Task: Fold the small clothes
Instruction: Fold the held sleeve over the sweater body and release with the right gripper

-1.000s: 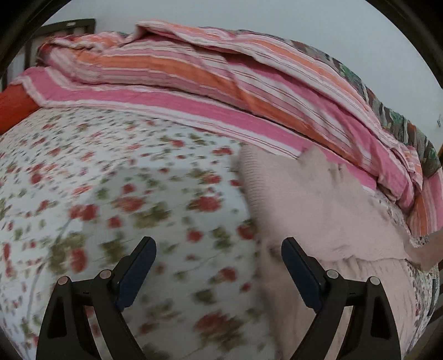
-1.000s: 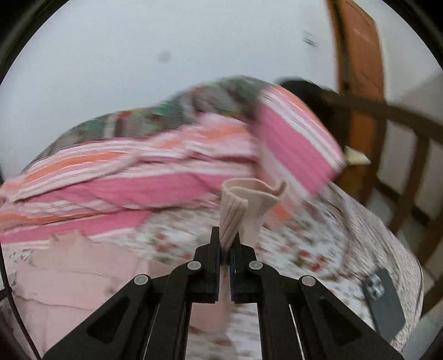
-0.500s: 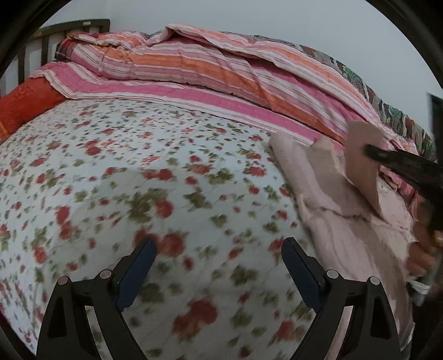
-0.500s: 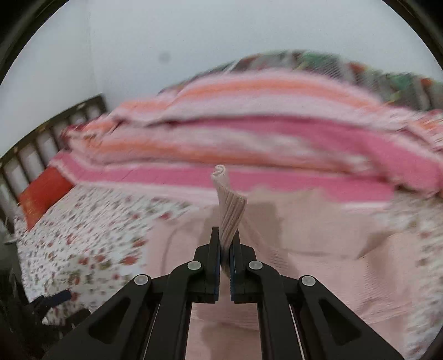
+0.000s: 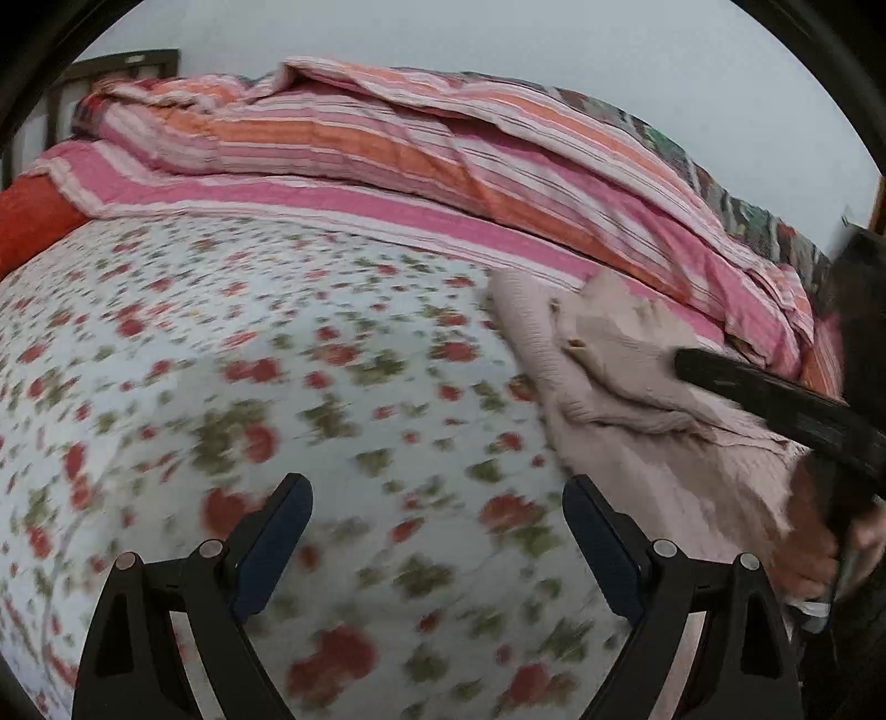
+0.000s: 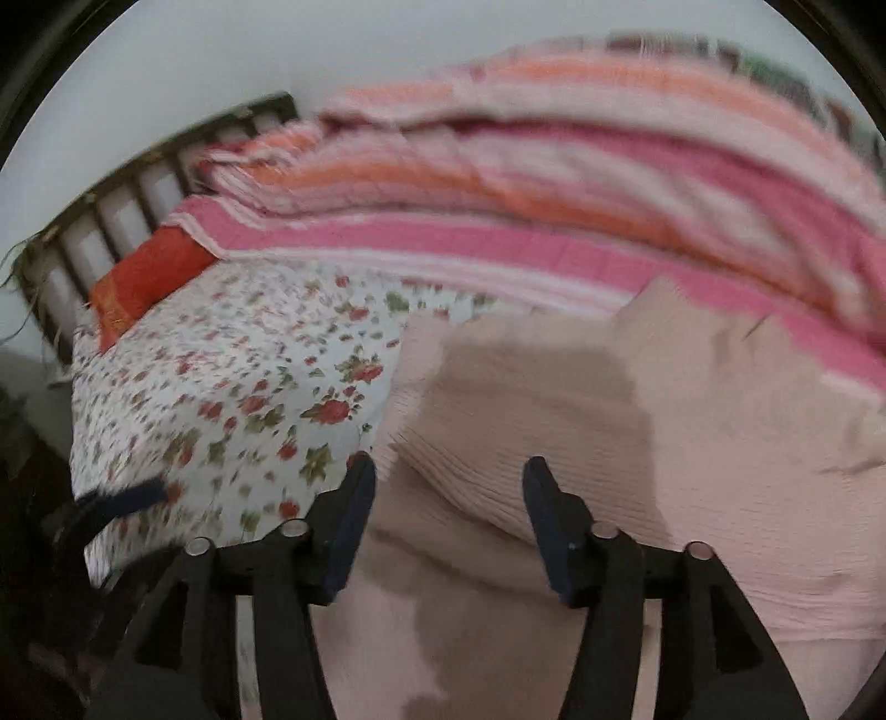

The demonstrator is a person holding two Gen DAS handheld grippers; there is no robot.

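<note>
The pink top (image 6: 637, 421) is spread on the bed (image 5: 232, 354) right under the open right tongs (image 6: 448, 498); the open left tongs (image 5: 437, 531) are held off to its left side, over bare sheet.

garment (image 6: 637, 421) on bedsheet (image 6: 232, 387) | blanket (image 6: 554, 221) behind | pillow (image 6: 147, 274) far left

Location type: a home bedroom. Indicators: a bed covered by a floral sheet (image 6: 232, 387); a striped pink-and-orange quilt (image 5: 421, 160) bunched at 12 o'clock; an orange pillow (image 6: 144, 277) at 10 o'clock against a dark slatted headboard (image 6: 127, 188); a plain pale wall (image 5: 498, 39) behind.
</note>
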